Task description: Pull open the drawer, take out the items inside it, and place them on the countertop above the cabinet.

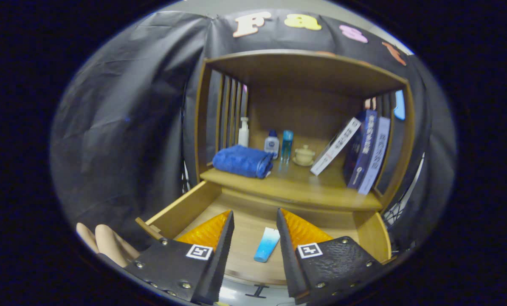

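I'm in a mock-up home booth: black cloth wall, wooden cabinet with leaning books, toiletry bottles, folded blue towel.

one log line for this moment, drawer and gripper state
drawer: open | blue tube: flat inside, between the fingers | gripper: open, above drawer | countertop: tube not yet placed

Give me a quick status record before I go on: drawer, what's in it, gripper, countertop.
drawer: pulled open
inside drawer: one blue tube, lying flat on the drawer floor
gripper: open, fingers apart above the tube, gripping nothing
countertop: holds folded blue towel, bottles, small lidded pot, leaning books
free spot: bare wood between towel and books
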